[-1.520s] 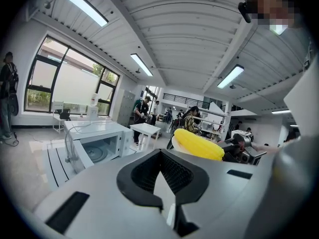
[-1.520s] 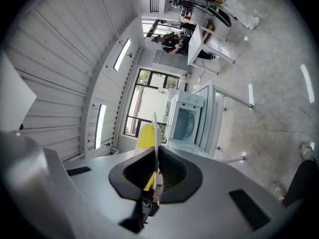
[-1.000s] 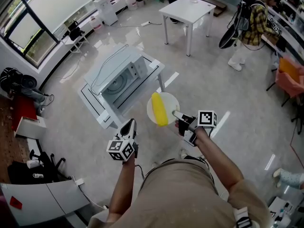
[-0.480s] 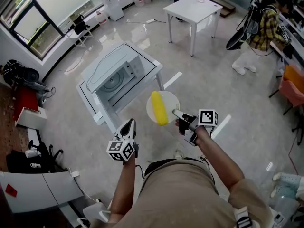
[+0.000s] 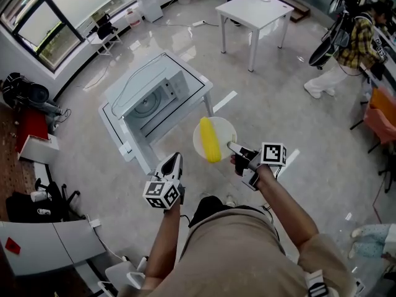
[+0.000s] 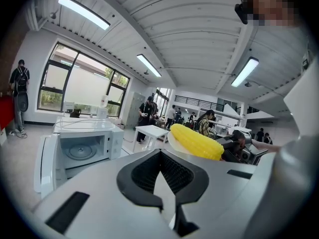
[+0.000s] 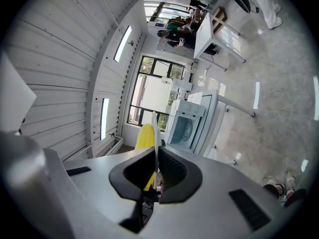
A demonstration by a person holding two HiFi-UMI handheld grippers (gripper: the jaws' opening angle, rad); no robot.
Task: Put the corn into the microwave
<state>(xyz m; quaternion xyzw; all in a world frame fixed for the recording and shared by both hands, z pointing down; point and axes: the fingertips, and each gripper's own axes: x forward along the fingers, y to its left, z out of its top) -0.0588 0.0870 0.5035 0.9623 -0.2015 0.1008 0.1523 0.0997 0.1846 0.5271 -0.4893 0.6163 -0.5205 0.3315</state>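
Nearest us, our left gripper has its jaws pressed together on nothing. Our right gripper clamps the rim of a white plate (edge-on between its pads in the right gripper view). The corn lies on that plate, up in the air. Beyond it stands the microwave, door open. Farther off is a white table.

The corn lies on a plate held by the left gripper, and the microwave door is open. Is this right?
No: the right gripper holds the plate, jaws shut on its rim, as the right gripper view shows. The corn lies on it; the microwave door is open.
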